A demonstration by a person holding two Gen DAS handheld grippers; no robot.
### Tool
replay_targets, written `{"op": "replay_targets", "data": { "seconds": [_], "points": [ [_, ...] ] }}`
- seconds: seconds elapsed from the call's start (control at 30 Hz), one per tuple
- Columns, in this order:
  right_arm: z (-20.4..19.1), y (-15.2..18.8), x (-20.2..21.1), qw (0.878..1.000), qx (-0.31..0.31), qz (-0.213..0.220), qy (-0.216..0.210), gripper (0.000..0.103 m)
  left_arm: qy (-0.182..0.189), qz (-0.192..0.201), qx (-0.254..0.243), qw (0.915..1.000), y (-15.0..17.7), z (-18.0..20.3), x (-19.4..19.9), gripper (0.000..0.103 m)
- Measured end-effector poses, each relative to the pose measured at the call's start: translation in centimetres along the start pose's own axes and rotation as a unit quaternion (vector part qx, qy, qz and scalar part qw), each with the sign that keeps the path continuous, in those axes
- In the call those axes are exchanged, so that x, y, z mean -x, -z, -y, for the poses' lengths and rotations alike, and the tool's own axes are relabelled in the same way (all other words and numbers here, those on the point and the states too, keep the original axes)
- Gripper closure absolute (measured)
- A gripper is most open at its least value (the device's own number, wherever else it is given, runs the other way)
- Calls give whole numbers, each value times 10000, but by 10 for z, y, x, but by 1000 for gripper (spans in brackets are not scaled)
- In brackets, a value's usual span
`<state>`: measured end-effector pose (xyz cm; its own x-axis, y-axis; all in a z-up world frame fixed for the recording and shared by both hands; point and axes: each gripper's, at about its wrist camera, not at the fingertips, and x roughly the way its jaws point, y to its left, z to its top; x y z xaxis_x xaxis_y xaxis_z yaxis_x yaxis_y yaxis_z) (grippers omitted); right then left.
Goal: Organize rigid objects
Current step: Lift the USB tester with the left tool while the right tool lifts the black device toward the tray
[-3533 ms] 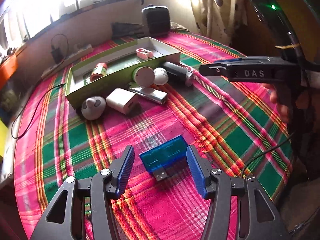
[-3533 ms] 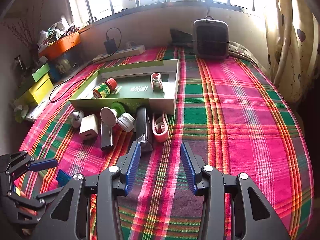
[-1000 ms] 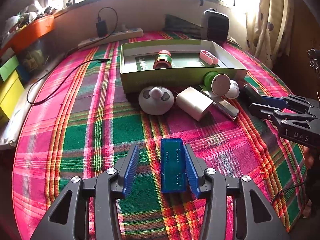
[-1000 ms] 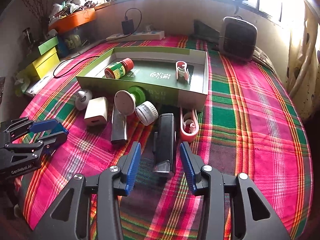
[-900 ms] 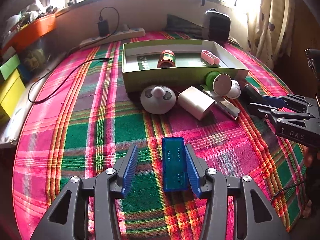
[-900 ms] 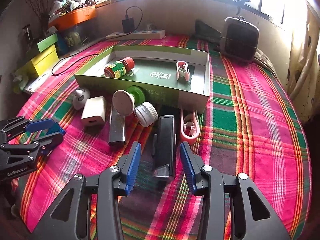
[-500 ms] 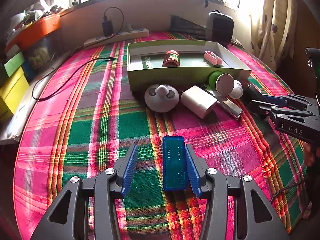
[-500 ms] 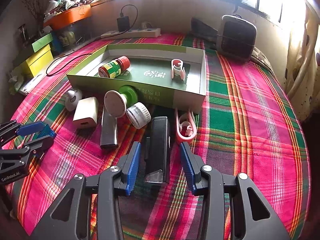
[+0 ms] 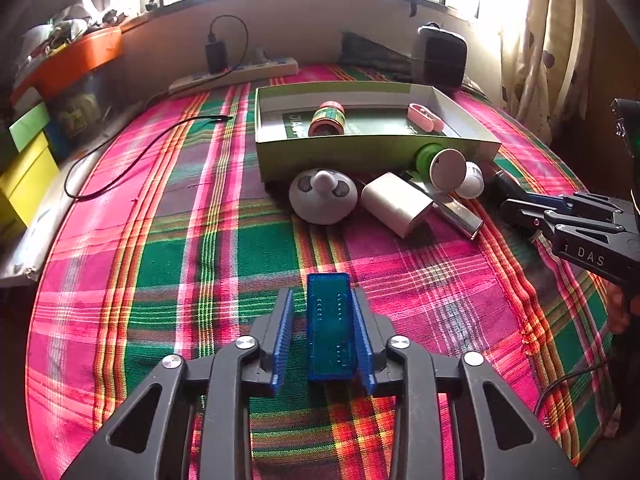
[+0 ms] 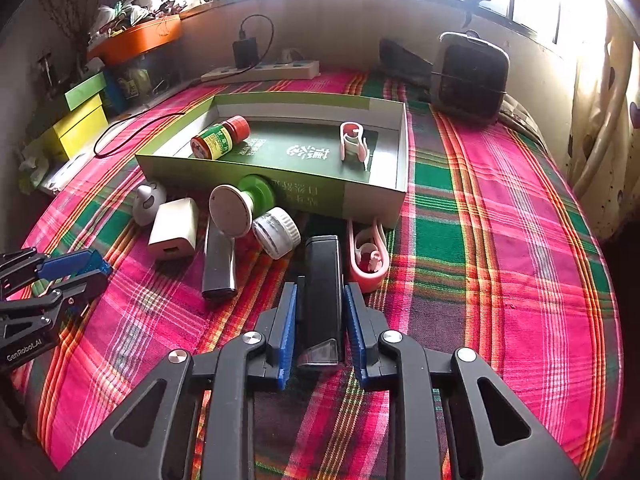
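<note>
A blue see-through USB device [image 9: 330, 328] lies on the plaid cloth between the fingers of my left gripper [image 9: 323, 300]. The jaws are closing: the right pad touches it, and a thin gap shows at the left pad. My right gripper [image 10: 320, 288] is closing too, with both pads against a long black device [image 10: 322, 280] on the cloth. Beyond both stands the green box [image 10: 280, 168] holding a red-capped bottle [image 10: 220, 136] and a pink clip [image 10: 352, 142]. Each gripper shows in the other's view: the left gripper [image 10: 76, 272] and the right gripper [image 9: 520, 204].
In front of the box lie a round white toy [image 9: 322, 196], a white charger [image 9: 396, 204], a silver bar [image 10: 218, 264], a white-and-green disc [image 10: 232, 210], a small white jar [image 10: 276, 232] and a second pink clip [image 10: 368, 256]. A power strip [image 10: 260, 72] and a black heater [image 10: 470, 76] stand at the back.
Both pairs of jaws have narrowed a lot around the blue device and the black device. Neither hand has shifted in the last second; 3.5 seconds ago the black device lay ahead of the right jaws.
</note>
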<state>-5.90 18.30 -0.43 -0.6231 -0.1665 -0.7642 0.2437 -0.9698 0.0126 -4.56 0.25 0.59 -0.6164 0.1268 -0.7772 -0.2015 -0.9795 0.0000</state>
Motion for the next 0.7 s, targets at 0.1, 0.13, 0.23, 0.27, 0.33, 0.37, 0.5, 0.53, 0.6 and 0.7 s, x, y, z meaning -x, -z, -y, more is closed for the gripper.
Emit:
{"op": "replay_targets", "data": {
  "seconds": [0.1, 0.13, 0.23, 0.27, 0.33, 0.37, 0.5, 0.53, 0.6, 0.7],
  "points": [
    [0, 0, 0, 10000, 2, 0, -6, 78, 18, -1, 23, 10000, 0, -1, 1, 81],
    [0, 0, 0, 10000, 5, 2, -9, 78, 27, 2, 26, 10000, 0, -1, 2, 82],
    [0, 1, 1, 10000, -15, 7, 1, 78, 26, -1, 28, 10000, 0, -1, 2, 82],
    [1, 1, 1, 10000, -25, 7, 0, 78, 26, 1, 26, 10000, 0, -1, 2, 82],
    [1, 1, 1, 10000, -33, 15, -2, 78, 27, 0, 31, 10000, 0, -1, 1, 82],
    [1, 1, 2, 10000, -30, 20, -6, 78, 29, -1, 35, 10000, 0, -1, 1, 82],
    [-1, 1, 3, 10000, -24, 32, -11, 78, 48, -15, 52, 10000, 0, -1, 1, 82],
    [-1, 1, 4, 10000, -31, 35, -13, 78, 56, -16, 62, 10000, -1, -1, 1, 82],
    [-2, 1, 5, 10000, -37, 46, -26, 78, 63, -17, 64, 10000, -1, -1, 1, 82],
    [-2, 1, 5, 10000, -40, 46, -44, 78, 64, -19, 64, 10000, -1, -2, 1, 82]
  ]
}}
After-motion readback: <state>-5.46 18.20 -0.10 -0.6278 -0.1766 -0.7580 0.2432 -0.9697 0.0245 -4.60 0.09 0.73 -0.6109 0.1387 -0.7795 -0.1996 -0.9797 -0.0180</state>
